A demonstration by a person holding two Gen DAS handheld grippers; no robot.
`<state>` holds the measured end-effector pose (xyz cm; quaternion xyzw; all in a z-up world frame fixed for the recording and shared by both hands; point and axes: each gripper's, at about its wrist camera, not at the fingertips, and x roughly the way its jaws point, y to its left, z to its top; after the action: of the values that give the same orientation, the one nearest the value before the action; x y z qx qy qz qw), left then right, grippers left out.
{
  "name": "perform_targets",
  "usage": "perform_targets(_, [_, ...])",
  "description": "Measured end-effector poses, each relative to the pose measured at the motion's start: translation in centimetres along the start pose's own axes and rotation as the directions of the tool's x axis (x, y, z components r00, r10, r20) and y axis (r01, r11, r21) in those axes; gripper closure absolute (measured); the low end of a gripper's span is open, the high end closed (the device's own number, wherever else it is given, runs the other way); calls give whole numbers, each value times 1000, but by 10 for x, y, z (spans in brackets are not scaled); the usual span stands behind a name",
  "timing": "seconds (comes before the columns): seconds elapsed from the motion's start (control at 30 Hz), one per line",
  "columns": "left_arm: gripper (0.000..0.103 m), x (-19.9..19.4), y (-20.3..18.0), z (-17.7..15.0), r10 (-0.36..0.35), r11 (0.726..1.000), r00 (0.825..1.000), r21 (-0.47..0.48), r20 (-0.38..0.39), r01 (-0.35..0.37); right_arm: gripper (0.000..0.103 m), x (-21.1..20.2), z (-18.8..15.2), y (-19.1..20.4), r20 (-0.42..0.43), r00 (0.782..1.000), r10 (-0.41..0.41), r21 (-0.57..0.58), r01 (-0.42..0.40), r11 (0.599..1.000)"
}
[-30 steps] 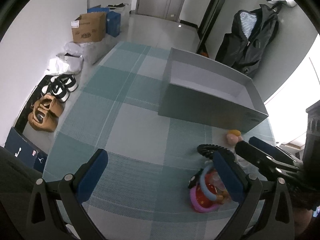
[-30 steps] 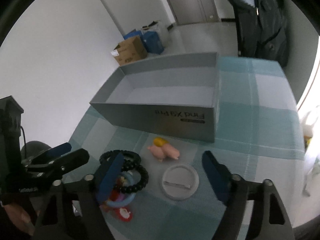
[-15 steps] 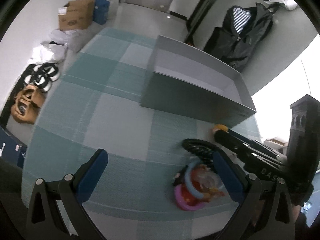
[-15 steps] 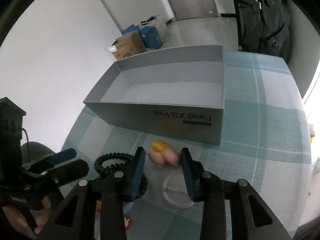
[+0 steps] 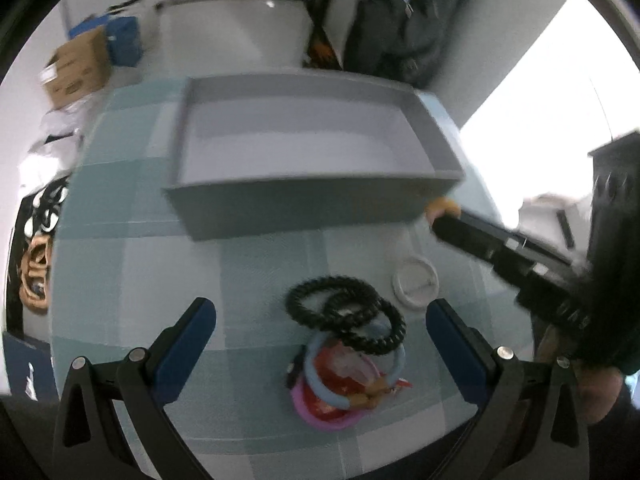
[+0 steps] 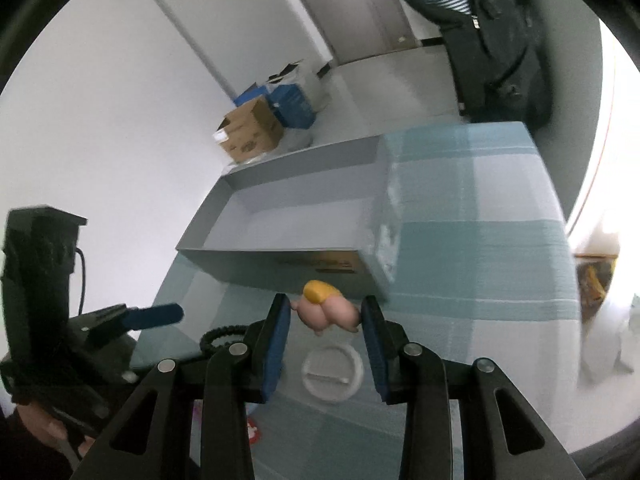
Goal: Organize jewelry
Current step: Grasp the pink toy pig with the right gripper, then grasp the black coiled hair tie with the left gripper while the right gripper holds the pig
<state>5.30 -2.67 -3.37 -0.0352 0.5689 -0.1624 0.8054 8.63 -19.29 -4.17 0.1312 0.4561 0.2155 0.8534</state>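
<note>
One grey box (image 6: 288, 220) lies long side toward me. Just before its near wall, my right gripper (image 6: 324, 316) pinches the pink figure (image 6: 326, 310), long axis crosswise, yellow cap toward the box. My left gripper (image 5: 320, 332) gapes wide above the black bracelets (image 5: 348, 314).

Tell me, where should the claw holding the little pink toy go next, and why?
Probably up and forward over the grey box. The right claw grips the pink figure just before the box's near wall, and the box looks empty.
</note>
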Motion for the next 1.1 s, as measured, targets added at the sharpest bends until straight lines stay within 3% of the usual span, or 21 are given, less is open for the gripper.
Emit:
perform_targets(0.23, [1,13,0,11,3,1000,998,20,-65,-2,68,-9,2,-9,17,1000,17,34,-17,999])
perform_targets(0.3, [13,17,1,14,-8,1000,996,25,-93,11,68,-14,0,-15,22,1000,19,38,-20,999])
perform_targets(0.43, [23,28,8,22,-5,1000,991,23,-133,8,68,-18,-1,-19,28,999,27,51,-29,998])
perform_targets(0.63, [46,30,9,26,2,999,990,45,-143,5,68,-21,-2,-22,36,999,32,61,-34,998])
perform_targets(0.67, [55,30,8,27,3,999,990,48,-142,4,68,-21,-2,-22,35,999,32,62,-34,997])
perform_targets(1.1, [61,14,15,13,-39,999,995,19,-92,41,68,-26,-1,-21,53,998,41,56,-44,997])
